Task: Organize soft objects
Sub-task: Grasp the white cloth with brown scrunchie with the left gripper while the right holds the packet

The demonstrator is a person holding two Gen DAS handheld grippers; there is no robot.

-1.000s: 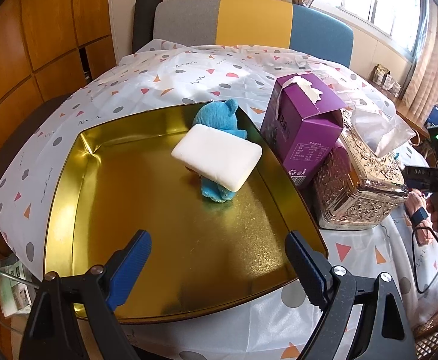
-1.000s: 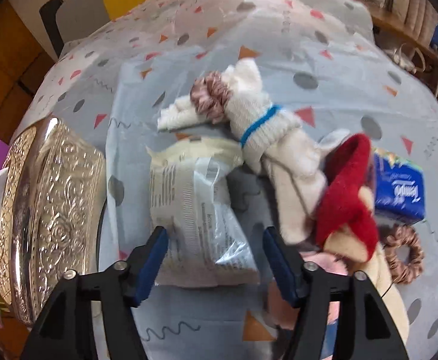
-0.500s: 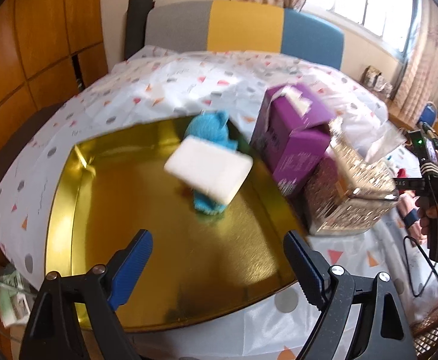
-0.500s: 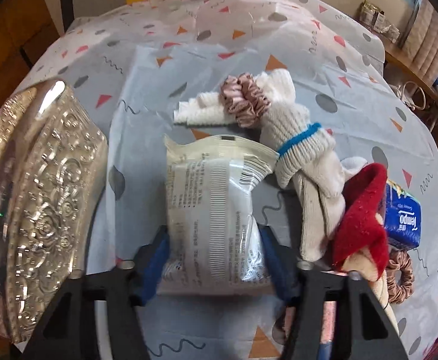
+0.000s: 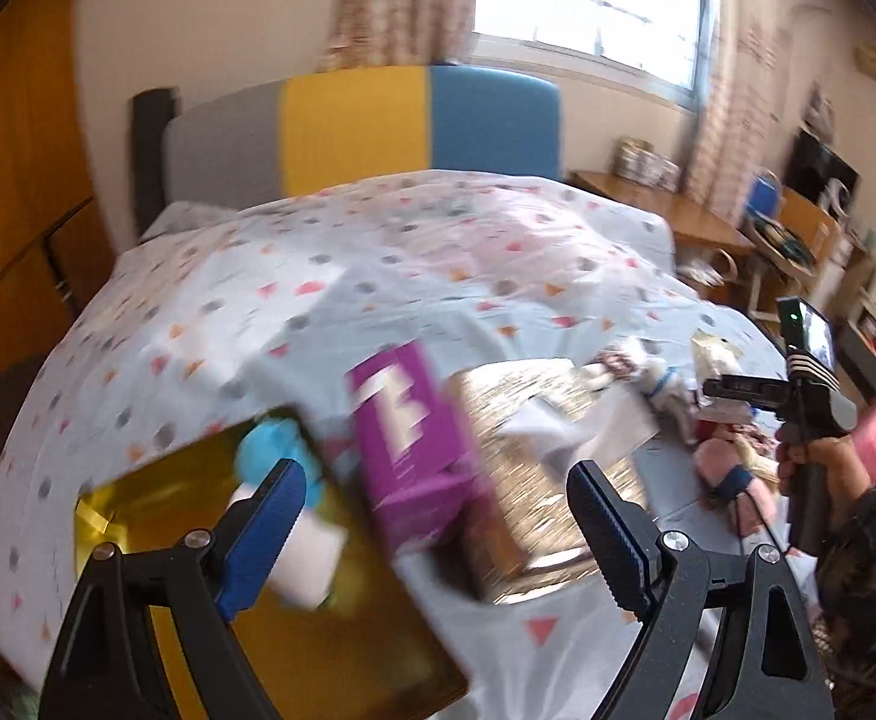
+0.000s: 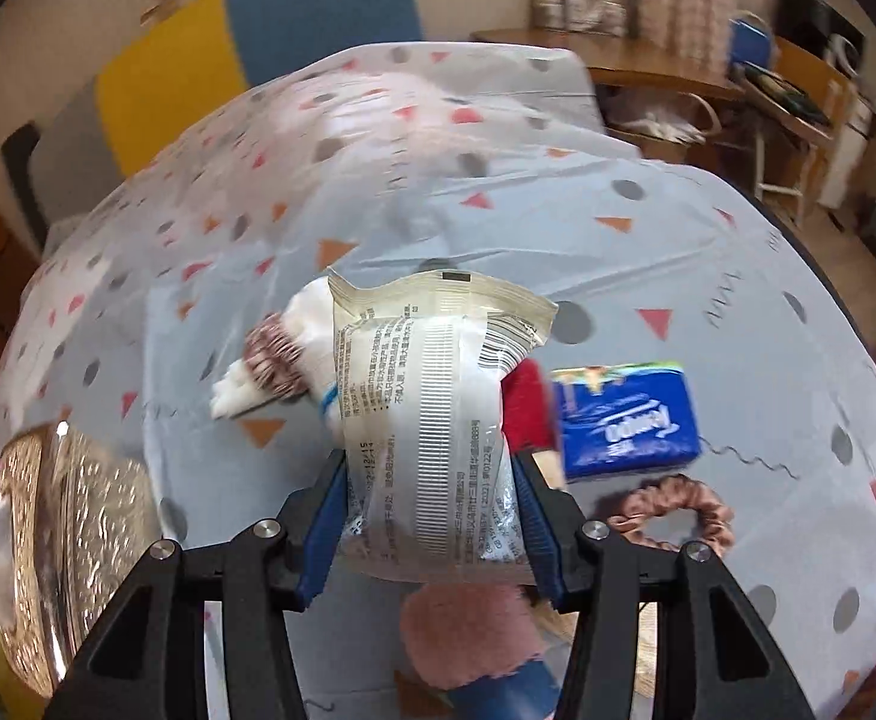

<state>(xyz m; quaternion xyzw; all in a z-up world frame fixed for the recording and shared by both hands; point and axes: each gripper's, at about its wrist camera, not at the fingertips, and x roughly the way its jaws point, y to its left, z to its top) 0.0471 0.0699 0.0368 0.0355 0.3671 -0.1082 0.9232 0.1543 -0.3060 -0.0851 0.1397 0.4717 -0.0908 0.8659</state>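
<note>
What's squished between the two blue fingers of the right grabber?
A clear printed plastic packet. The right wrist view shows the right gripper closed on its lower end, blue pads pressing both sides.

On my feeds, daylight from the window (image 5: 588, 6), motion blur, fisheye bending at dark corners.

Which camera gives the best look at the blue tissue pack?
The right wrist view: the blue tissue pack lies sharp on the tablecloth, right of the held packet. The left wrist view doesn't show it.
</note>
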